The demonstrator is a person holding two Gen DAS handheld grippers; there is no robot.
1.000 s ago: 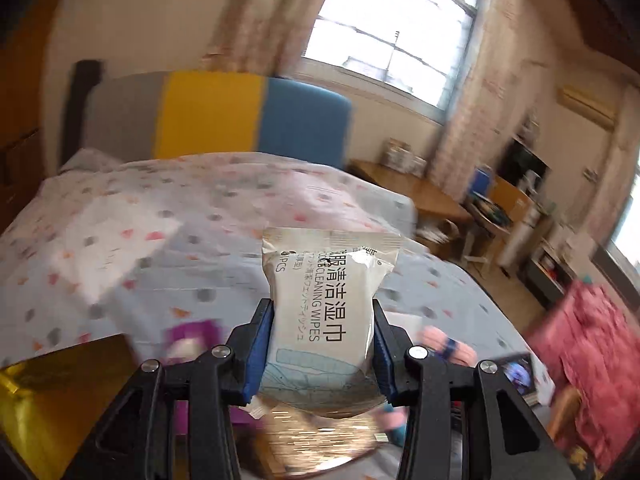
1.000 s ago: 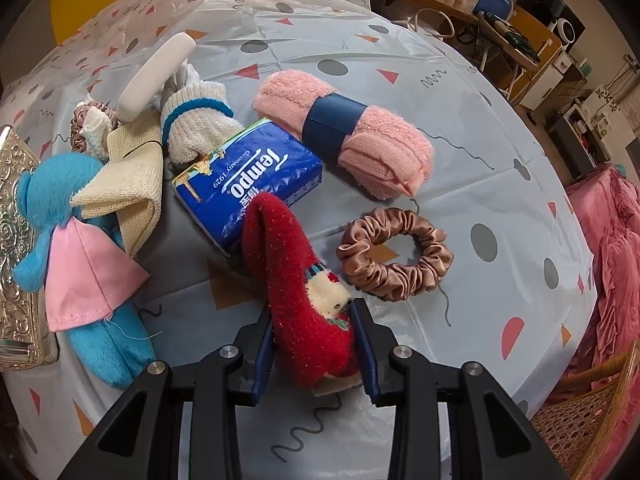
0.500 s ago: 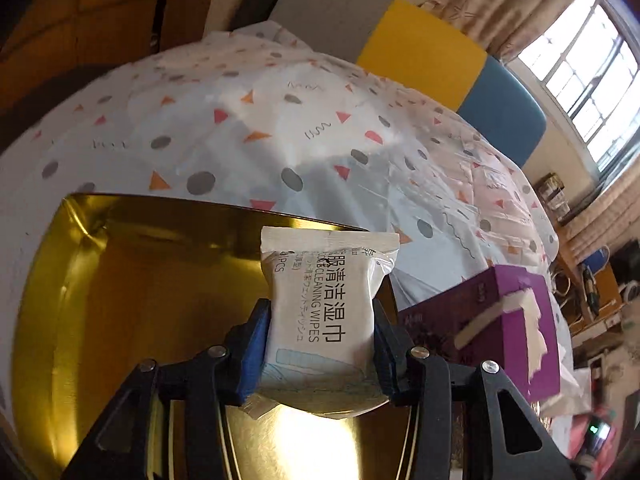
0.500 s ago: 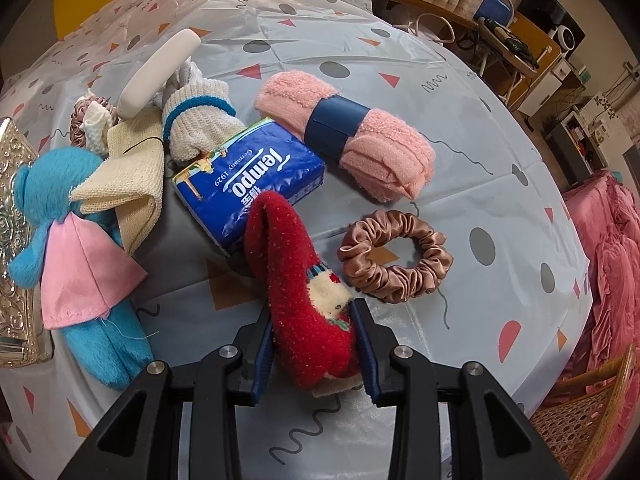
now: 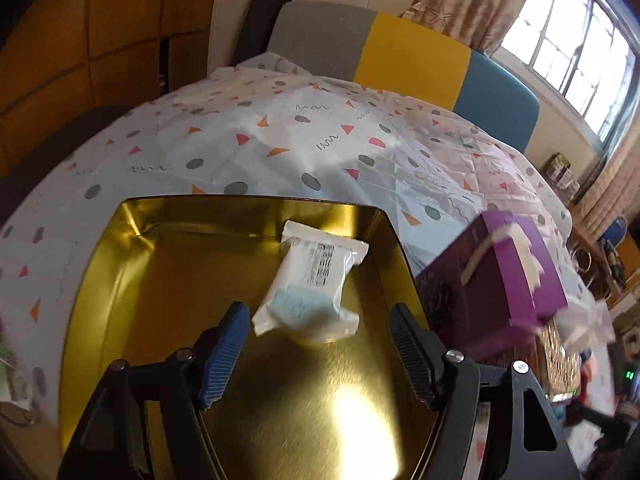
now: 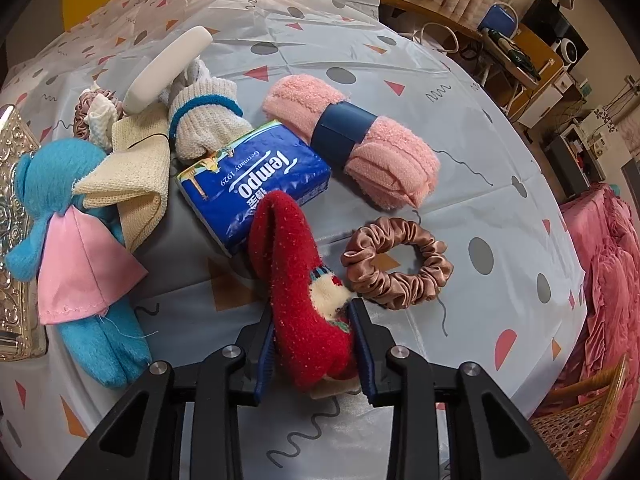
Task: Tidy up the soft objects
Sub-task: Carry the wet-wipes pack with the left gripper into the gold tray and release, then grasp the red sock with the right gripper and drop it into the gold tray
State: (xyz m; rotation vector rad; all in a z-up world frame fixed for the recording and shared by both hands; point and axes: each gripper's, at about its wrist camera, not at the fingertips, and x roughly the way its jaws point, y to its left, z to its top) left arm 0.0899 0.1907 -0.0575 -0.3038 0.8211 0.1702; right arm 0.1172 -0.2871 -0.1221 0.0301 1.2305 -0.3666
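Observation:
In the left wrist view a white pack of wet wipes (image 5: 310, 284) lies free inside the gold tin (image 5: 132, 248), just ahead of my left gripper (image 5: 320, 332). Its jaws are opening and the pads touch nothing. In the right wrist view my right gripper (image 6: 314, 334) is closing on a red sock (image 6: 300, 280) that lies on the patterned tablecloth; the pads press its sides. Around the sock lie a blue Tempo tissue pack (image 6: 252, 180), a brown scrunchie (image 6: 398, 264), a rolled pink towel (image 6: 352, 140), a blue plush doll (image 6: 68, 240) and a white sock (image 6: 204, 116).
A purple tissue box (image 5: 500, 280) stands right of the tin. An embossed silver lid (image 6: 12, 240) lies at the left edge near the doll. A cream cloth (image 6: 132, 176) and a white bar (image 6: 164, 68) sit behind. Furniture and a wicker chair (image 6: 580, 428) border the table.
My left gripper swung down over the gold tin, spread its jaws and let the wipes pack drop into it. The right gripper stayed on the red sock and squeezed it slightly tighter.

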